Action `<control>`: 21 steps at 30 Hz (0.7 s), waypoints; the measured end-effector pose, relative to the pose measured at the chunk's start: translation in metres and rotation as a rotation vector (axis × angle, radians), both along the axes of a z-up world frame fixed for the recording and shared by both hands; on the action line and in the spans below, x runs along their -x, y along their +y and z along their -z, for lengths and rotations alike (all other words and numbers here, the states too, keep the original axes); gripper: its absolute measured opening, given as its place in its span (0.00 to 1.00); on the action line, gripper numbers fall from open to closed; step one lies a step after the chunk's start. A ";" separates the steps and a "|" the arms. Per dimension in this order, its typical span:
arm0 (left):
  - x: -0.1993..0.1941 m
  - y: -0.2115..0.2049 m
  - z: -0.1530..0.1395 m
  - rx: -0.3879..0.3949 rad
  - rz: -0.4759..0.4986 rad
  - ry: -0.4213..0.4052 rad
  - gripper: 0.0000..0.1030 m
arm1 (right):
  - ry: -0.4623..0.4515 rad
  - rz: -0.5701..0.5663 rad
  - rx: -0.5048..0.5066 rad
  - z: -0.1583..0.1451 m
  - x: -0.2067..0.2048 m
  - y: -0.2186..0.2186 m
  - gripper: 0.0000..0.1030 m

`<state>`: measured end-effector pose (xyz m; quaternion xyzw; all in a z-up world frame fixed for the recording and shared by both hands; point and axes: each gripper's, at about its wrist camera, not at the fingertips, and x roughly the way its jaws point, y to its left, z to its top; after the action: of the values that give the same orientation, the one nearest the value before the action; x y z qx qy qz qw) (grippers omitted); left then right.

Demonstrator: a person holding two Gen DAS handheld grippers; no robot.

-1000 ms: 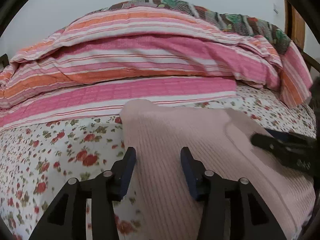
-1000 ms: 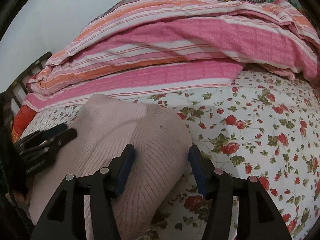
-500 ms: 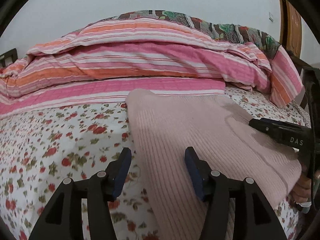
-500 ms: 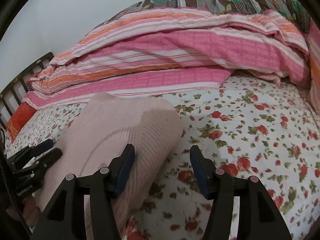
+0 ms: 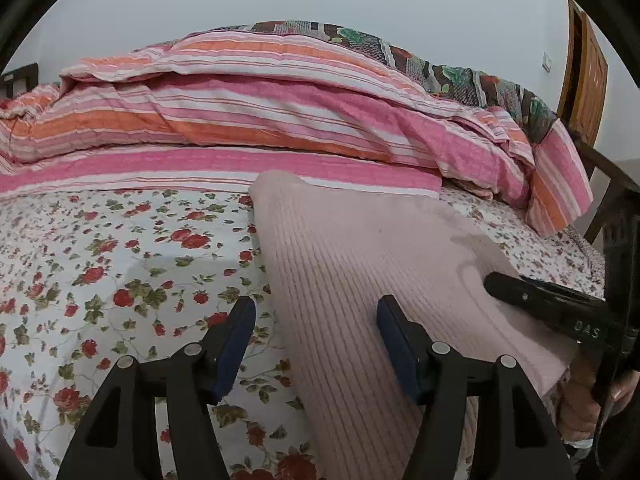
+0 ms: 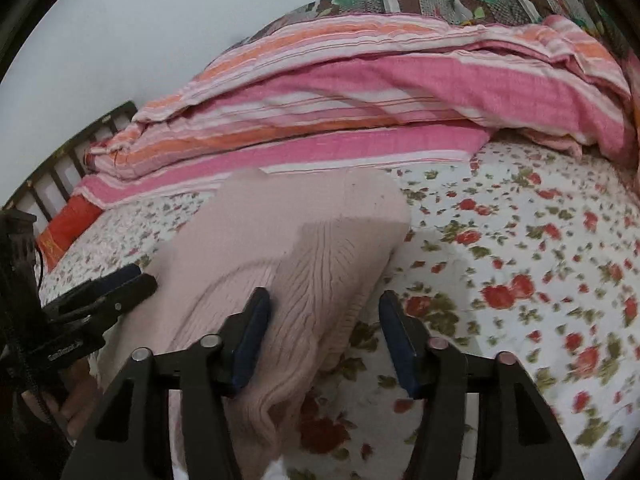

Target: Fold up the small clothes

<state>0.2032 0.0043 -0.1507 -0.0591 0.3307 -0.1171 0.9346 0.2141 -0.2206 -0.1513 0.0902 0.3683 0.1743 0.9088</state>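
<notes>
Pink sweater [image 5: 360,280] lies lengthwise toward the duvet [image 5: 280,120]; left gripper [image 5: 316,344] spread, right gripper [image 6: 324,336] closing, pads untouched; only the right view shows the headboard [image 6: 60,168]

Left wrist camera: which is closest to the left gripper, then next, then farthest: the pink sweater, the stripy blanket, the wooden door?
From the left gripper:
1. Sweater, between its fingers.
2. Blanket, piled behind the sweater.
3. Door, far right, past the bed.

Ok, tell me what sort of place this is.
Most likely a bedroom in a home. A bed with a floral sheet fills the view, a striped pink and orange quilt is heaped along its far side, and a wooden door stands in the plain wall behind.
</notes>
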 end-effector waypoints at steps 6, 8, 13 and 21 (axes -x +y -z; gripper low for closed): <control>0.005 0.000 -0.006 -0.008 0.045 -0.041 0.62 | -0.041 -0.003 0.004 -0.009 -0.001 -0.006 0.14; 0.005 0.001 -0.005 -0.004 0.050 -0.033 0.63 | 0.030 0.023 0.019 0.005 -0.012 -0.007 0.14; 0.005 0.001 -0.005 -0.010 0.042 -0.025 0.64 | -0.032 0.032 0.096 -0.011 -0.005 0.003 0.21; 0.001 0.005 0.001 0.020 0.033 0.005 0.68 | -0.099 0.016 0.098 -0.015 0.001 0.009 0.27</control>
<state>0.2023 0.0089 -0.1521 -0.0634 0.3329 -0.1359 0.9310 0.2132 -0.2113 -0.1364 0.0401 0.3303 0.1529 0.9305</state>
